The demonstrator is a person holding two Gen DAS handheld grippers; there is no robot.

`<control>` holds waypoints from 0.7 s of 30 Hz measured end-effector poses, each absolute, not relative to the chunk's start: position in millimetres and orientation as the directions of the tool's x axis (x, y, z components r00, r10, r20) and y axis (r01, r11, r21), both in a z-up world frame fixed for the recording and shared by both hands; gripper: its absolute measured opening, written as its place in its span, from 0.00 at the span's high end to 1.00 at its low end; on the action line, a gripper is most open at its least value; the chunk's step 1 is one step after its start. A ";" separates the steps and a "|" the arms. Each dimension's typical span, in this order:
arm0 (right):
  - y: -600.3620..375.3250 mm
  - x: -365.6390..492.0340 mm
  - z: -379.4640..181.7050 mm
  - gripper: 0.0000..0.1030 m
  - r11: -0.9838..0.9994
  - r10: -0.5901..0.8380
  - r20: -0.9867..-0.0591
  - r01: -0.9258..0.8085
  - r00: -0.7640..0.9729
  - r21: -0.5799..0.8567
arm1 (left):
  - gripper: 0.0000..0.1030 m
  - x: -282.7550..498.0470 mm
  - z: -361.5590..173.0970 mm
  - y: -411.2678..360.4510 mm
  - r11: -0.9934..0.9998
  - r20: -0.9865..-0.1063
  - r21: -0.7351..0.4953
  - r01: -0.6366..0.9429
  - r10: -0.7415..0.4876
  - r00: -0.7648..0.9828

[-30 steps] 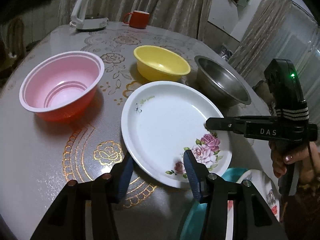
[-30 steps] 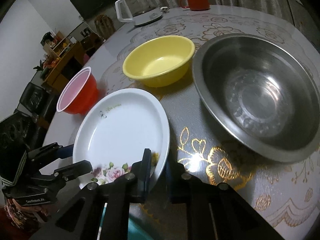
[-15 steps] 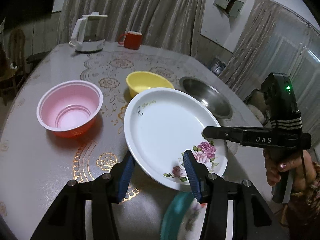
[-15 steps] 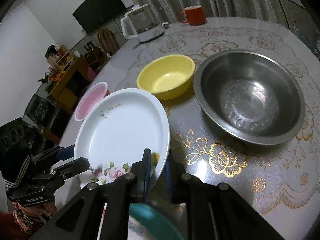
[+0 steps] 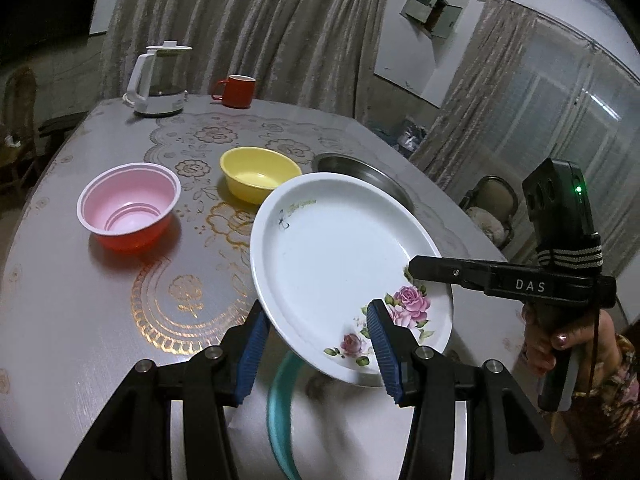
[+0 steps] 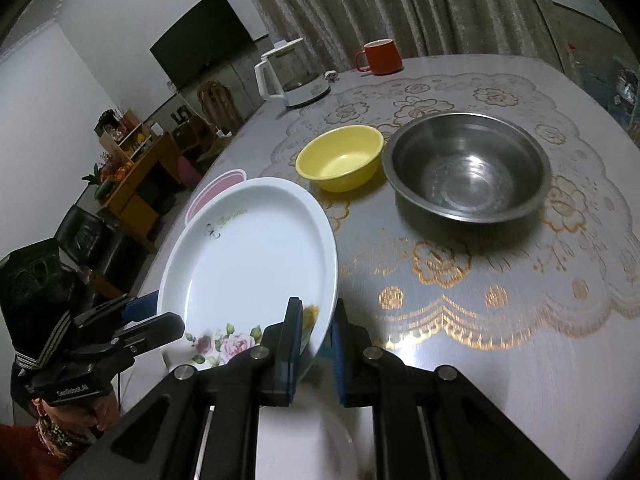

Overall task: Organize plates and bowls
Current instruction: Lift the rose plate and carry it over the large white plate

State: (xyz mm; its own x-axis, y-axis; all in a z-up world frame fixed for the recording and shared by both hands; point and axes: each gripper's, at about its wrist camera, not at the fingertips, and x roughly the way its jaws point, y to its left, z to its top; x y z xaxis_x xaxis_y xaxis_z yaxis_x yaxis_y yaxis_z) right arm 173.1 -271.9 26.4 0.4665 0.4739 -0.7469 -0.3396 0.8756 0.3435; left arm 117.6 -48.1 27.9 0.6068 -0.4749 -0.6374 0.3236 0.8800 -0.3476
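Observation:
A white plate with pink roses hangs tilted above the table, gripped from both sides. My left gripper is shut on its near rim, one blue pad under the edge and one on the rose pattern. My right gripper is shut on the plate's right rim; in the left wrist view its tip reaches the rim from the right. A pink bowl, a yellow bowl and a steel bowl stand on the table beyond. A teal-rimmed plate lies blurred below the grippers.
A white kettle and a red mug stand at the table's far edge. The round table has a gold-patterned cover. A hand holds the right gripper. Chairs and a shelf stand beyond the table's left side.
Both grippers have risen and drawn back with the white plate between them, lifting it off the table. The bowls now look farther away, and the teal-rimmed plate shows underneath.

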 end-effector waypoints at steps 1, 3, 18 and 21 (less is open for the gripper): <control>-273.0 169.3 26.7 0.88 0.876 0.475 -0.745 -0.337 0.469 0.346 | 0.51 113.1 28.6 -48.6 0.878 -0.635 -0.348 0.329 -0.479 0.606; -274.9 160.5 26.8 0.88 0.876 0.476 -0.740 -0.331 0.475 0.351 | 0.51 103.6 29.8 -49.8 0.874 -0.632 -0.350 0.337 -0.486 0.604; -288.2 97.5 19.0 0.88 0.874 0.485 -0.717 -0.275 0.501 0.400 | 0.51 60.8 25.1 -57.8 0.859 -0.629 -0.350 0.373 -0.510 0.586; -291.2 87.2 15.6 0.88 0.873 0.487 -0.712 -0.260 0.505 0.413 | 0.51 52.1 23.3 -60.3 0.858 -0.634 -0.343 0.383 -0.512 0.580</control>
